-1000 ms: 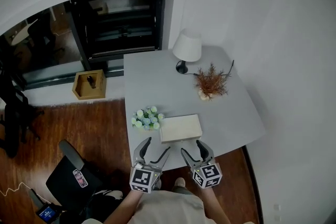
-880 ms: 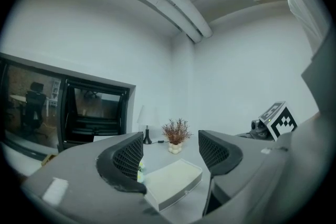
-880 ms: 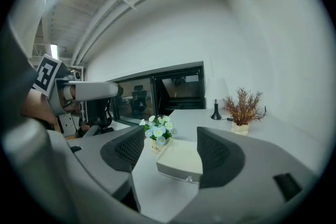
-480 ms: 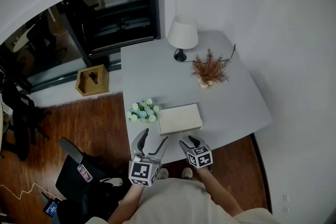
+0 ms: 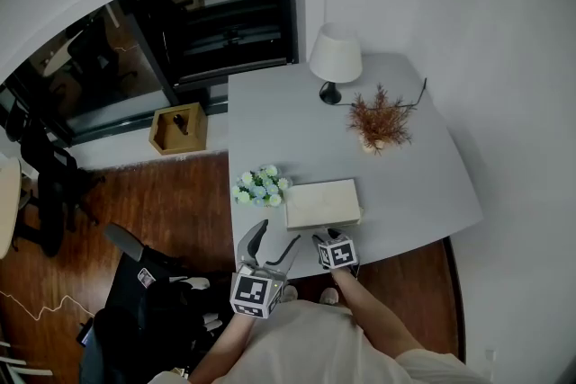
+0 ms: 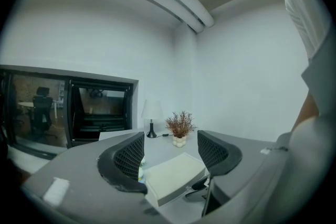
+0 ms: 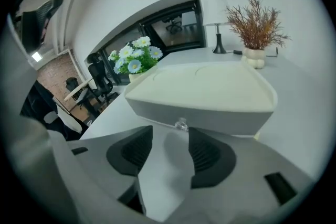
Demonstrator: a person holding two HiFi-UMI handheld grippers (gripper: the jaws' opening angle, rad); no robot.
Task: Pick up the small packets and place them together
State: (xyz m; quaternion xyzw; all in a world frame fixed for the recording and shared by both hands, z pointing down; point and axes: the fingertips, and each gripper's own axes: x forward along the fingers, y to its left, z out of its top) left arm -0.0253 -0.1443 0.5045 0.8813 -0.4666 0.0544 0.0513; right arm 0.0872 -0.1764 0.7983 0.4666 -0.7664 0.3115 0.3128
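A flat cream box (image 5: pixel 322 203) lies near the front edge of the grey table (image 5: pixel 270 121). Its front face carries a small clear knob (image 7: pixel 181 124). My right gripper (image 5: pixel 326 235) sits low at that face, its narrowed jaws (image 7: pixel 170 145) just short of the knob with nothing between them. My left gripper (image 5: pixel 273 240) hovers off the table's front left corner, open and empty (image 6: pixel 170 153), looking over the box (image 6: pixel 173 176). No small packets show in any view.
A bunch of pale flowers (image 5: pixel 261 186) stands left of the box. A white lamp (image 5: pixel 336 58) and a dried plant in a vase (image 5: pixel 380 120) stand at the back. A wooden box (image 5: pixel 178 129) and an office chair (image 5: pixel 135 283) are on the floor to the left.
My right gripper has moved forward to the box's front face and its jaws have narrowed. The left gripper has stayed about where it was.
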